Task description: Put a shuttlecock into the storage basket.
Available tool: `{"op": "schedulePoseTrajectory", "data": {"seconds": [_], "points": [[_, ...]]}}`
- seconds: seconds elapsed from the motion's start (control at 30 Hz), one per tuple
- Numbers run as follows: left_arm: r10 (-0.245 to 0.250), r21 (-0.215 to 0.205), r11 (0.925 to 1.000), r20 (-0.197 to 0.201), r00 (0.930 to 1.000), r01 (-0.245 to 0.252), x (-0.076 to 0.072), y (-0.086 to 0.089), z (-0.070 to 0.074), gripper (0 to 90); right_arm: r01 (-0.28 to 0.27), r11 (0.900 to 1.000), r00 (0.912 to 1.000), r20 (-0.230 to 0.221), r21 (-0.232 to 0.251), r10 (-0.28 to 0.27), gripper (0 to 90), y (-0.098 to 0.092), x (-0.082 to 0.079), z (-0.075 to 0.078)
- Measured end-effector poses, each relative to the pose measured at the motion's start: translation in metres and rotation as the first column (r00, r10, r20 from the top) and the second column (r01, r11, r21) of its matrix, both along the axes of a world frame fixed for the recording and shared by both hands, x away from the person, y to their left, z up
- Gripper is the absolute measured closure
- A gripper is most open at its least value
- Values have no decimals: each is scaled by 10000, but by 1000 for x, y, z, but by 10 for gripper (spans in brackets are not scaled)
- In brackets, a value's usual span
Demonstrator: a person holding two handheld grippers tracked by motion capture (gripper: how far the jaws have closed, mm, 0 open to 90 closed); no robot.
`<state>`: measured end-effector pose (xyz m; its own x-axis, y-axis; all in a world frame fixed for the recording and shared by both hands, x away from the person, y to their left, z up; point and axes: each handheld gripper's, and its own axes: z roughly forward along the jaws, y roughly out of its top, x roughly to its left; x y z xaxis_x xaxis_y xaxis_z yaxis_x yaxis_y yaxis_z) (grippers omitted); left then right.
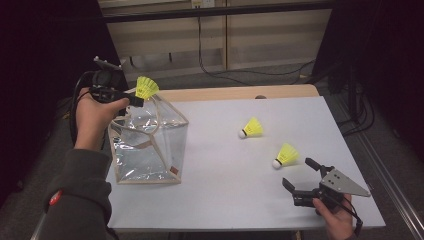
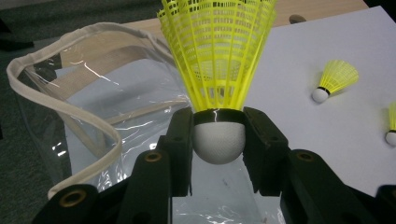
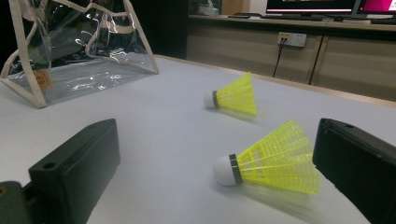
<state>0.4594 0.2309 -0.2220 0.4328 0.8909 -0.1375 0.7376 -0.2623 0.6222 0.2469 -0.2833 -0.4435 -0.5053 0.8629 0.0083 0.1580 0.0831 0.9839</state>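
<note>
The white counter (image 1: pixel 225 200) takes up most of the scene, its wooden edge showing at the far side. On its left part stands a clear plastic bag (image 1: pixel 150 150) with cream fabric trim, its mouth gaping upward and one trimmed strap looping over the near rim. Above that open mouth, the person's left hand (image 1: pixel 92 120) holds the left gripper (image 1: pixel 135 100), whose jaws pinch the white cork nose of a yellow shuttlecock (image 1: pixel 146 87); its yellow skirt points up and away from the gripper, and it hangs over the top edge of the bag, not yet inside.

At the near right corner of the counter, the right hand (image 1: pixel 337 220) holds the right gripper (image 1: pixel 300 175) low over the surface, its jaws spread wide with nothing clamped. A second shuttlecock (image 1: pixel 285 156) lies on its side just ahead of those spread jaws, white nose pointing left, apart from both pads. A third shuttlecock (image 1: pixel 251 129) lies farther off toward the middle of the counter, also on its side, well apart from the bag and a short way from the second
</note>
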Motion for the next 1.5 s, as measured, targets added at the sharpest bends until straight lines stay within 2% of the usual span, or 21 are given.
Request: {"op": "schedulePoseTrajectory", "data": {"seconds": [0.4, 1.5], "points": [[210, 67, 9998, -84, 9997, -209, -1, 9, -3, 651, 25, 10000, 10000, 25, -40, -25, 8, -1, 0, 0], [484, 251, 9985, -230, 9986, -478, 1, 17, -12, 650, 19, 10000, 10000, 43, -38, -19, 8, -1, 0, 0]]}}
